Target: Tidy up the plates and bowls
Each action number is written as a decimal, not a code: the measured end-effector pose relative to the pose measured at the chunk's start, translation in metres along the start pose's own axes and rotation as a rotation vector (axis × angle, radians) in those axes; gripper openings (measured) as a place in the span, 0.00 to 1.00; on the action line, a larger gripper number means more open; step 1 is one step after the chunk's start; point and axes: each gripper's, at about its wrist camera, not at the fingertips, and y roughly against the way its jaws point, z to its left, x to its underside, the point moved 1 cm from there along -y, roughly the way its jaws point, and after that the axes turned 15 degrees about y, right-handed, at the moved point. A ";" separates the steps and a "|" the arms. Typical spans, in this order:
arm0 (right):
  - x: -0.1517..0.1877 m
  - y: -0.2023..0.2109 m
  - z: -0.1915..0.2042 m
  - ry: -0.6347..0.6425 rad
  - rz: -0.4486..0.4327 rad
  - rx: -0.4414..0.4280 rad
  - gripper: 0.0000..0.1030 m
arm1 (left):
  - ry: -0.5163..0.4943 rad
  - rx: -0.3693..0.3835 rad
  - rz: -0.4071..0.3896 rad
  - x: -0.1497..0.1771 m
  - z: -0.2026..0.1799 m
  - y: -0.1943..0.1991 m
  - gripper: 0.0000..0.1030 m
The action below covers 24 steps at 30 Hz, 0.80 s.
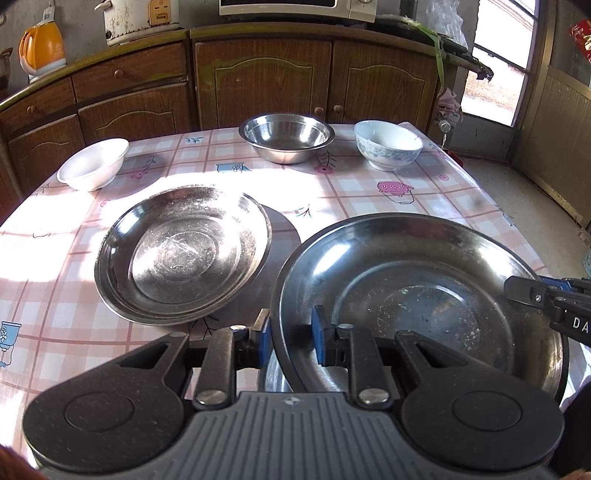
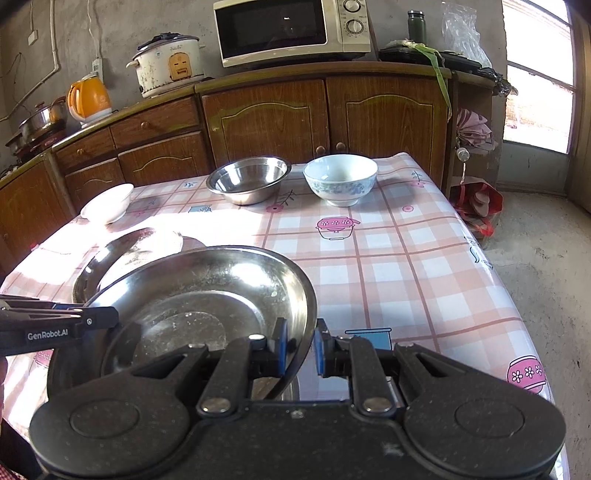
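A steel plate (image 1: 417, 295) (image 2: 207, 295) hangs tilted just above the checked tablecloth, held by both grippers. My left gripper (image 1: 290, 339) is shut on its left rim, and its side shows in the right wrist view (image 2: 55, 321). My right gripper (image 2: 301, 345) is shut on the right rim, and its tip shows in the left wrist view (image 1: 546, 295). A second steel plate (image 1: 183, 254) (image 2: 129, 247) lies flat to the left. At the far side stand a steel bowl (image 1: 286, 136) (image 2: 247, 179), a blue-patterned bowl (image 1: 388, 144) (image 2: 340, 177) and a white bowl (image 1: 92, 164) (image 2: 109, 203).
A strip of shiny metal (image 1: 275, 376) shows under the held plate; what it is I cannot tell. Wooden cabinets (image 2: 266, 118) stand behind the table, carrying a microwave (image 2: 291, 29), a rice cooker (image 2: 170, 64) and an orange kettle (image 2: 88, 98). The table's right edge (image 2: 491, 269) drops to a concrete floor.
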 end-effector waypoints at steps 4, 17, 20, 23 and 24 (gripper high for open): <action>0.006 -0.003 0.006 0.011 0.018 -0.011 0.20 | -0.004 -0.013 0.009 0.005 0.004 -0.001 0.22; 0.020 -0.017 0.021 0.033 0.078 -0.037 0.21 | -0.001 -0.033 0.052 0.023 0.017 -0.008 0.23; 0.023 -0.019 0.025 0.039 0.089 -0.044 0.21 | -0.001 -0.040 0.059 0.026 0.020 -0.009 0.23; 0.025 -0.022 0.027 0.046 0.099 -0.045 0.22 | 0.004 -0.041 0.068 0.028 0.023 -0.011 0.23; 0.026 -0.023 0.028 0.048 0.102 -0.044 0.22 | 0.003 -0.041 0.069 0.028 0.023 -0.011 0.23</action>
